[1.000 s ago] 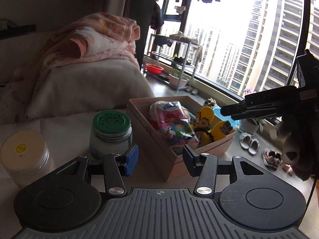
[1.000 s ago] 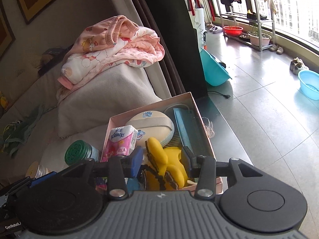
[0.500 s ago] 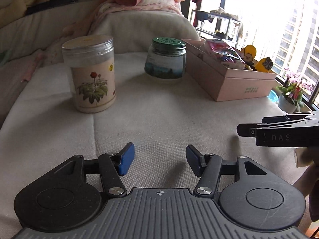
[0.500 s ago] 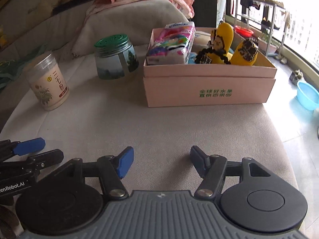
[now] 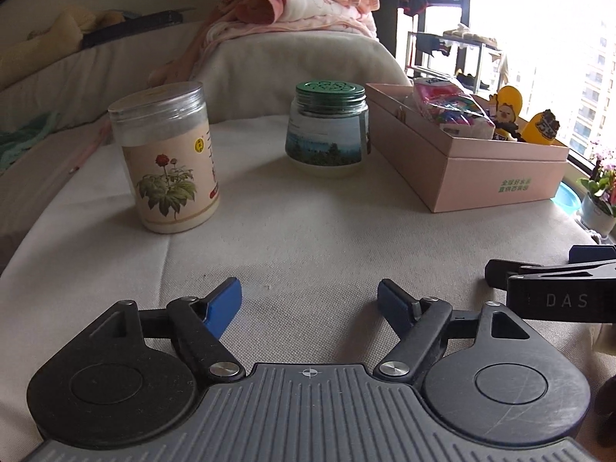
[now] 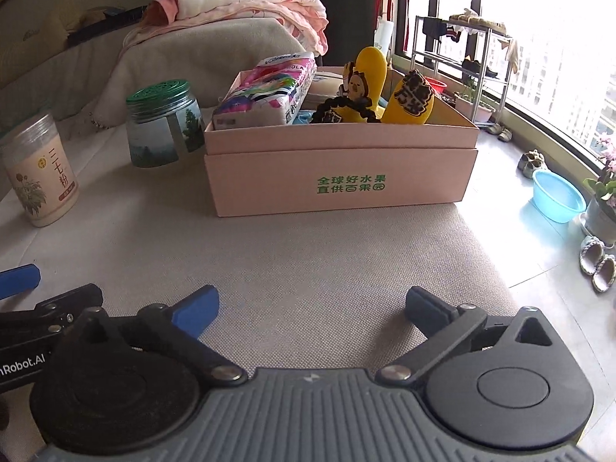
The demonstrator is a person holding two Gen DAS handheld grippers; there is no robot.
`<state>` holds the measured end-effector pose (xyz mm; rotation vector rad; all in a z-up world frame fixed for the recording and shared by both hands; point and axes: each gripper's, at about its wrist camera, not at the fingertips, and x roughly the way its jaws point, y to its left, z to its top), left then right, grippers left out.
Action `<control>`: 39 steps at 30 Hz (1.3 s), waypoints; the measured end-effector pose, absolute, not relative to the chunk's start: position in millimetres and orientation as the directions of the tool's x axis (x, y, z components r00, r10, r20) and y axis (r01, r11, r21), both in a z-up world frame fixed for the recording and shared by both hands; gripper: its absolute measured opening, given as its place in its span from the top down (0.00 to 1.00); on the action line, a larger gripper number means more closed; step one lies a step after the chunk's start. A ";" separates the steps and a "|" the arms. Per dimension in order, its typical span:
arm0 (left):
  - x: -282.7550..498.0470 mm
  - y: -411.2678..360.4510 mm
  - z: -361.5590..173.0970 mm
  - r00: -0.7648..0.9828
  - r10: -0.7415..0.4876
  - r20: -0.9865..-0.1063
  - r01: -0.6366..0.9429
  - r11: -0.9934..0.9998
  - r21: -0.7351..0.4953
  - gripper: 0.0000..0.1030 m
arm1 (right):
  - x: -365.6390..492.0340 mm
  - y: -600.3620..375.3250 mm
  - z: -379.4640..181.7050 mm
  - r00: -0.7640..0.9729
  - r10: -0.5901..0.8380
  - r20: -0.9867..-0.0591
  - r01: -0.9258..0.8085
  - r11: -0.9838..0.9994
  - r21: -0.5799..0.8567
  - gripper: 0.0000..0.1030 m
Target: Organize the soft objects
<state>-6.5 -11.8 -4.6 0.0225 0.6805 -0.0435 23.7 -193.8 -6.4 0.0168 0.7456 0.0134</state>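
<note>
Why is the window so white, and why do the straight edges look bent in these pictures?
Left wrist view: daylight washes out the window, leaving the pink box lit from behind. Right wrist view: the wide lens curves the window frame and floor; the box stays sharp.

In the right wrist view, a pink cardboard box (image 6: 338,169) sits mid-frame on the beige cushioned surface (image 6: 308,261). Inside it, a floral tissue pack (image 6: 265,92) lies left of two yellow plush bananas (image 6: 369,81). A green-lidded glass jar (image 6: 165,123) stands just left of the box, and a clear-lidded plastic canister (image 6: 38,169) farther left.
</note>
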 end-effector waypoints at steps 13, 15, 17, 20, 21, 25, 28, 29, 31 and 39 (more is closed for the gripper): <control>-4.1 -13.8 -4.7 0.777 -0.019 -0.630 0.035 0.999 0.013 0.19 | 20.1 -186.2 -8.7 0.756 0.049 -0.653 -0.044 0.999 0.025 0.00; -4.0 -13.8 -4.7 0.777 -0.019 -0.630 0.035 0.999 0.013 0.19 | 19.4 -186.2 -8.6 0.756 0.049 -0.653 -0.043 0.999 0.025 0.00; -3.9 -14.0 -4.6 0.777 -0.019 -0.630 0.035 0.999 0.013 0.19 | 19.7 -186.1 -8.7 0.756 0.049 -0.653 -0.044 0.999 0.025 0.00; -4.1 -13.4 -4.7 0.777 -0.023 -0.630 0.036 0.999 0.009 0.19 | 19.6 -185.8 -8.7 0.756 0.049 -0.653 -0.042 0.999 0.025 0.00; -4.2 -13.5 -4.8 0.777 -0.023 -0.630 0.037 0.999 0.009 0.19 | 19.4 -185.9 -8.7 0.756 0.048 -0.653 -0.042 0.999 0.025 0.00; -4.0 -13.4 -4.8 0.777 -0.023 -0.630 0.037 0.999 0.009 0.19 | 19.5 -185.9 -8.7 0.756 0.048 -0.653 -0.042 0.999 0.025 0.00; -4.0 -13.3 -4.8 0.777 -0.023 -0.630 0.036 0.999 0.009 0.19 | 19.5 -185.8 -8.7 0.756 0.048 -0.653 -0.042 0.999 0.025 0.00; -4.0 -13.3 -4.8 0.777 -0.023 -0.630 0.036 0.999 0.008 0.19 | 19.6 -185.7 -8.7 0.756 0.048 -0.653 -0.042 0.999 0.025 0.00; -4.0 -13.3 -4.8 0.777 -0.023 -0.630 0.037 0.999 0.008 0.19 | 19.6 -185.7 -8.7 0.756 0.049 -0.653 -0.042 0.999 0.025 0.00; -3.7 -13.2 -4.8 0.776 -0.023 -0.630 0.036 0.999 0.008 0.19 | 19.5 -185.7 -8.7 0.756 0.048 -0.653 -0.042 0.999 0.025 0.00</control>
